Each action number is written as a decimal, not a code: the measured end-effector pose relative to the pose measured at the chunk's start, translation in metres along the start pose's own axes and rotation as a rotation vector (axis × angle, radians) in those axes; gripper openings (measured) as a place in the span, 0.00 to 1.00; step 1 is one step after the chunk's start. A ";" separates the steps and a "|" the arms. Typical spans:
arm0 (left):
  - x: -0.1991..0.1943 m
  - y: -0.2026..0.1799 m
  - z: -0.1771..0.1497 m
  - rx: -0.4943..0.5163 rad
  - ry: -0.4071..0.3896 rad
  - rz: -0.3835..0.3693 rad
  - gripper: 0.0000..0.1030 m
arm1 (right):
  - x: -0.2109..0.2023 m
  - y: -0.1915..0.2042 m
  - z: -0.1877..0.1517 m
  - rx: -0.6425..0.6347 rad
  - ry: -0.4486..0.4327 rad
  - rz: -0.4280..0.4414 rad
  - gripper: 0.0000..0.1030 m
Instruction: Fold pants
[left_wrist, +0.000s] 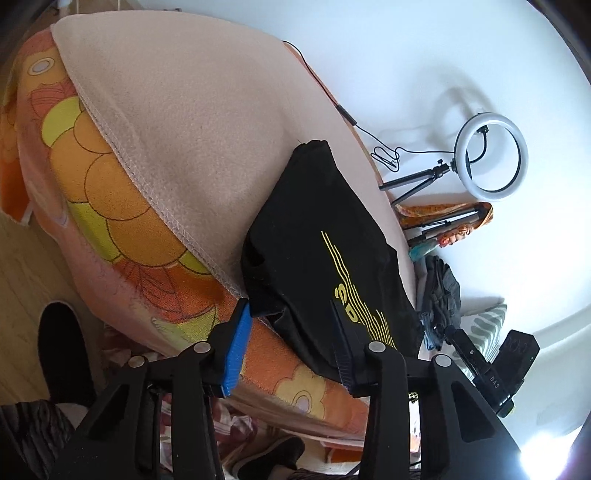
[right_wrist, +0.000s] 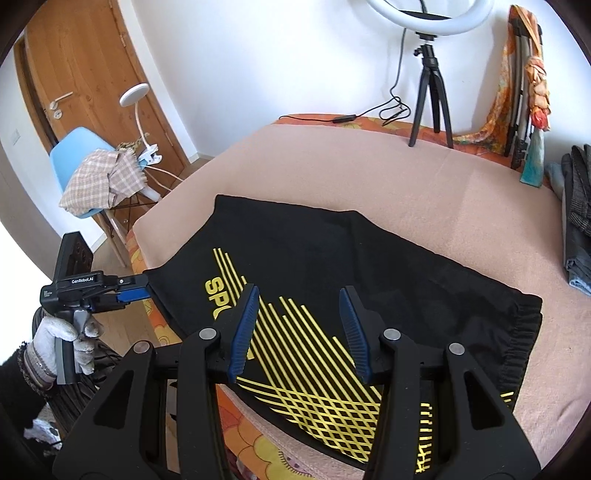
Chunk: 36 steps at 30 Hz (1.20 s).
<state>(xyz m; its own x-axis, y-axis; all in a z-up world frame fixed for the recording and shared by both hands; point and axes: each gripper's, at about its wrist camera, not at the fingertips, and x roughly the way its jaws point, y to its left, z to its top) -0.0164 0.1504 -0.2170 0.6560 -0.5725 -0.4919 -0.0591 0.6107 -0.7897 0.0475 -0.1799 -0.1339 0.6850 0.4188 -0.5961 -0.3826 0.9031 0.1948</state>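
Observation:
Black pants (right_wrist: 314, 258) with yellow stripes and lettering lie folded on a pink blanket (right_wrist: 443, 192) on the bed. My right gripper (right_wrist: 299, 295) is open and empty just above the pants' near edge. My left gripper (left_wrist: 291, 314) is open at the pants' (left_wrist: 317, 229) left corner. From the right wrist view the left gripper (right_wrist: 142, 291) touches that corner at the bed edge; whether cloth lies between its fingers cannot be told.
A ring light on a tripod (right_wrist: 428, 74) stands at the bed's far side by the wall. A blue chair with cloth (right_wrist: 92, 173) and a wooden door (right_wrist: 92, 74) are left. Folded grey clothes (right_wrist: 576, 206) lie at the right. A floral sheet (left_wrist: 122, 184) hangs over the bed's side.

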 end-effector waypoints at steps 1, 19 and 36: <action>0.001 -0.002 -0.001 0.026 0.002 0.020 0.38 | -0.002 -0.003 0.000 0.000 0.000 -0.008 0.46; 0.018 -0.019 0.009 0.156 -0.001 0.033 0.09 | -0.008 -0.019 -0.009 0.060 0.007 -0.027 0.46; 0.015 -0.043 0.002 0.360 -0.052 -0.039 0.05 | 0.095 0.065 0.071 0.059 0.221 0.142 0.65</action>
<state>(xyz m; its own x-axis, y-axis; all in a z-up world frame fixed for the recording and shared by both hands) -0.0030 0.1168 -0.1897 0.6904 -0.5763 -0.4373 0.2294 0.7477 -0.6231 0.1321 -0.0744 -0.1224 0.4725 0.5165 -0.7141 -0.4239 0.8436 0.3296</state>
